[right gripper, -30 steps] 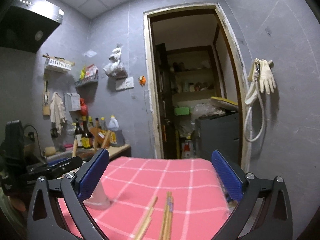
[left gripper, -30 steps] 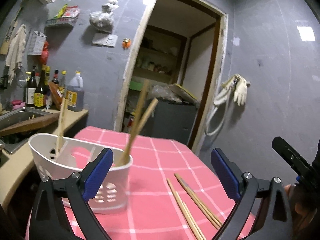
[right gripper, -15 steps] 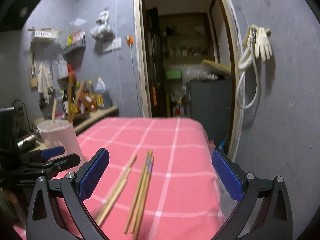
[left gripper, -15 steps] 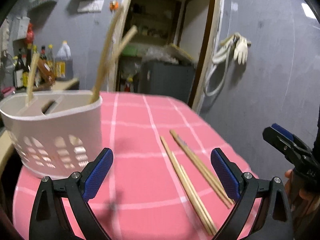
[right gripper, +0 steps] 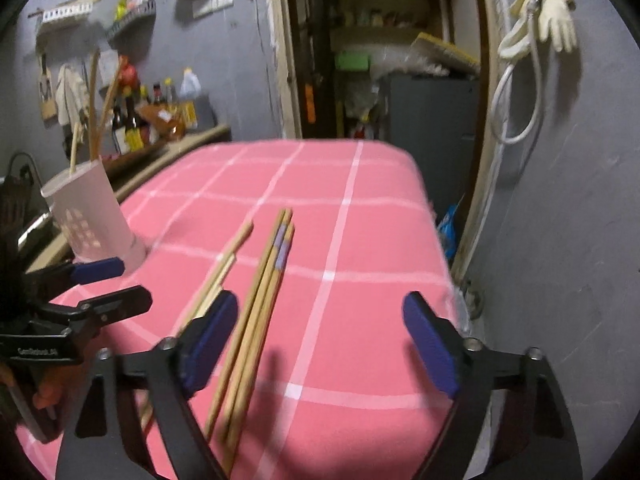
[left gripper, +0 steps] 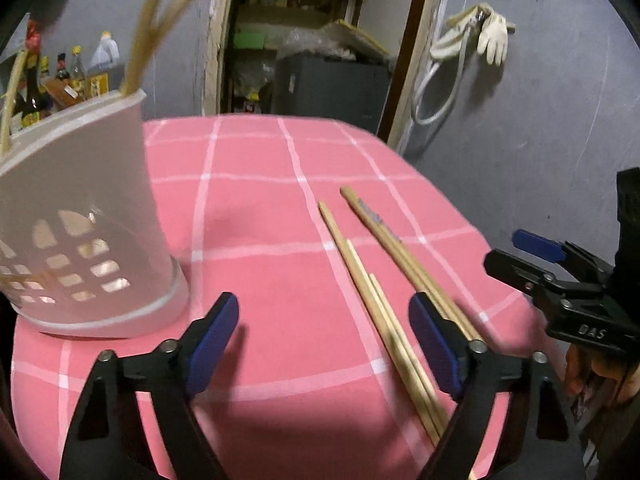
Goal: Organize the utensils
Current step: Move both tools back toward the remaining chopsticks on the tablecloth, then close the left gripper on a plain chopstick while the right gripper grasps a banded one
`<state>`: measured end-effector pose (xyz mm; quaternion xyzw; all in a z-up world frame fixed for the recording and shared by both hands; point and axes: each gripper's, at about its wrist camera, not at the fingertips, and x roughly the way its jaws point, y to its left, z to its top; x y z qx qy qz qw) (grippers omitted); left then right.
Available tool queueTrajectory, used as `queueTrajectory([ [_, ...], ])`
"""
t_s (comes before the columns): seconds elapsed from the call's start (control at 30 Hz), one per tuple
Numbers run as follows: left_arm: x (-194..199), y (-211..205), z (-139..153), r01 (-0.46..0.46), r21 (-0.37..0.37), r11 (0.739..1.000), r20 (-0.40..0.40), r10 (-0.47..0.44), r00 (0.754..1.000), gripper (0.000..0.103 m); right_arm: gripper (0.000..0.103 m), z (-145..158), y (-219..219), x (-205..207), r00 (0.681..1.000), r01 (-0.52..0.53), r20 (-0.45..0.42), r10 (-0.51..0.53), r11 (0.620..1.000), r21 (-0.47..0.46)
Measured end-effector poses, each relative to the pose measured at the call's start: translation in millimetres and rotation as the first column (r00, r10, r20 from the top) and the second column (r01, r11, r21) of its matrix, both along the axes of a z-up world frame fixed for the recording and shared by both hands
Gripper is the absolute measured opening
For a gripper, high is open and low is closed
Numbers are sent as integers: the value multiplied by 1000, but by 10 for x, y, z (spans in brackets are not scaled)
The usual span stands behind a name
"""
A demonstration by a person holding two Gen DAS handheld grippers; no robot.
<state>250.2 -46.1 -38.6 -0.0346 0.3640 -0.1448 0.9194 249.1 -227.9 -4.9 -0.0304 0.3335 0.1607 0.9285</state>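
Chopsticks (left gripper: 384, 280) lie beneath both wide-open, empty tongs (left gripper: 324, 344).

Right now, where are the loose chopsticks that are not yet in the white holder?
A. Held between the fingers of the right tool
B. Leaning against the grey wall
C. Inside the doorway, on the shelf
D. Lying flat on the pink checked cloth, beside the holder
D: the loose chopsticks lie flat on the pink checked cloth, apart from the white holder, and the right tool is open and holds nothing.
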Motion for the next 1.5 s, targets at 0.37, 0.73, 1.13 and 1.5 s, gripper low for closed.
queueTrajectory([
  [0.37, 266, -34, -128, 21, -10, 1000, -113, -22, 993, 54, 56, -179, 158, 164, 988, -91, -131, 87, 995, -29],
  [0.73, 403, -136, -152, 29, 19, 999, -129, -26, 991, 40, 49, -237, 211, 255, 982, -89, -174, 78, 994, -58],
  [1.13, 648, -191, -167, 31, 6, 999, -174, -30, 984, 19, 36, -269, 317, 538, 973, -108, -213, 89, 991, -77],
  [1.5, 860, -186, -139, 23, -8, 1000, -219, -24, 975, 9, 23, -287, 444, 938, 960, -101, -269, 75, 991, -87],
])
